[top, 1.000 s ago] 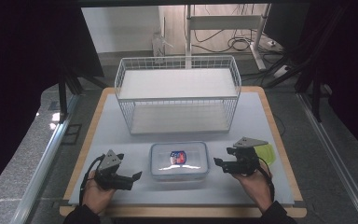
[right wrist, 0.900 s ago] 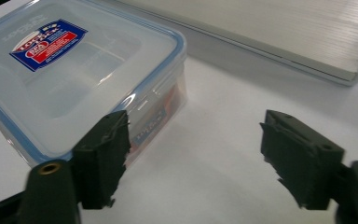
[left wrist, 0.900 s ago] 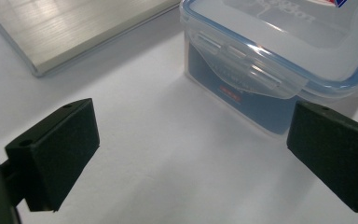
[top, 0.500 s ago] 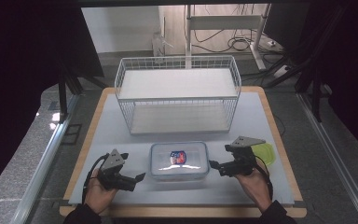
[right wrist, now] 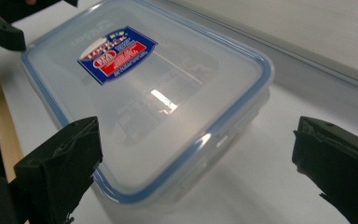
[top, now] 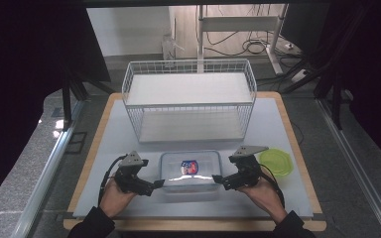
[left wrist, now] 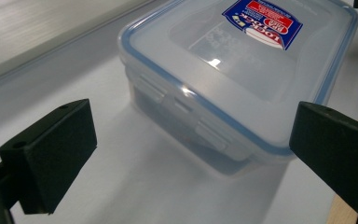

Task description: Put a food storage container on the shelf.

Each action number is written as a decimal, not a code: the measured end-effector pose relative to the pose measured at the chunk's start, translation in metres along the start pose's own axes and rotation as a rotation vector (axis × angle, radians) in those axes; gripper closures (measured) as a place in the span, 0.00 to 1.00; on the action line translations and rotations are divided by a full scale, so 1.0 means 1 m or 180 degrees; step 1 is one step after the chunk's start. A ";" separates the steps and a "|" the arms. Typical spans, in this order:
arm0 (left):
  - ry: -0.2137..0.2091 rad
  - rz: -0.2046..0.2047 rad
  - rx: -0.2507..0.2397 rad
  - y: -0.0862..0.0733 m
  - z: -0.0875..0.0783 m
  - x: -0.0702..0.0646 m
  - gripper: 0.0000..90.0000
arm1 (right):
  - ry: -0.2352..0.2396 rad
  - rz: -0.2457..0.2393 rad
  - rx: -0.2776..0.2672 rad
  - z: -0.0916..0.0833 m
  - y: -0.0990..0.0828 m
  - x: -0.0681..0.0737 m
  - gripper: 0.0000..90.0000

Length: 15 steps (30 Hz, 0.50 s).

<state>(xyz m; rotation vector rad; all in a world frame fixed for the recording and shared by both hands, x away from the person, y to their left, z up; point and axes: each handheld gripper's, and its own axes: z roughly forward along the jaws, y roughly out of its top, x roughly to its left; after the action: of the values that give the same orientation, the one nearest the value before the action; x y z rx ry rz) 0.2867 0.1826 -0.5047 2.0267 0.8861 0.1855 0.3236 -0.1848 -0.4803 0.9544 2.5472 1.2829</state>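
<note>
The right gripper [top: 219, 179] is seen w/ jaws wide apart, just opened further, nothing clamped; in the right gripper view the container's [right wrist: 144, 102] near corner is framed between them but untouched by the pads. The left gripper [top: 157, 186] is likewise spread wide, nothing held; in the left gripper view the box's latch side sits between its jaws, w/ a gap to each pad. Each tool is aimed inward at the clear lidded container [top: 189, 169], left one from 9 o'clock, right one from 3 o'clock, tips just beside its short ends. The container rests on the white mat [top: 278, 124] near the front edge, lid on, red-blue label on top. A green lid [top: 275, 162] lies at 3 o'clock, behind the right hand [top: 263, 191]. A white wire basket [top: 188, 99] stands at 12 o'clock, apart from the box.
</note>
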 end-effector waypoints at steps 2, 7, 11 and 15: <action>-0.0084 -0.0064 0.0051 0.001 0.005 0.003 0.00 | 0.0066 0.0096 0.0027 0.003 0.001 -0.001 0.02; -0.0322 -0.0191 0.0083 0.006 0.017 0.009 0.00 | 0.0219 0.0227 0.0162 0.013 0.004 -0.008 0.02; -0.0594 -0.0323 0.0140 0.007 0.027 0.014 0.00 | 0.0412 0.0339 0.0317 0.024 0.004 -0.011 0.02; -0.0779 -0.0477 0.0163 0.005 0.033 0.017 0.00 | 0.0560 0.0496 0.0374 0.032 0.006 -0.013 0.02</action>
<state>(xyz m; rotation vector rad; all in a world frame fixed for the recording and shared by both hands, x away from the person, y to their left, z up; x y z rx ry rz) 0.3167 0.1696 -0.5240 1.9689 0.8890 -0.1668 0.3487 -0.1680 -0.4975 1.1304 2.7564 1.3240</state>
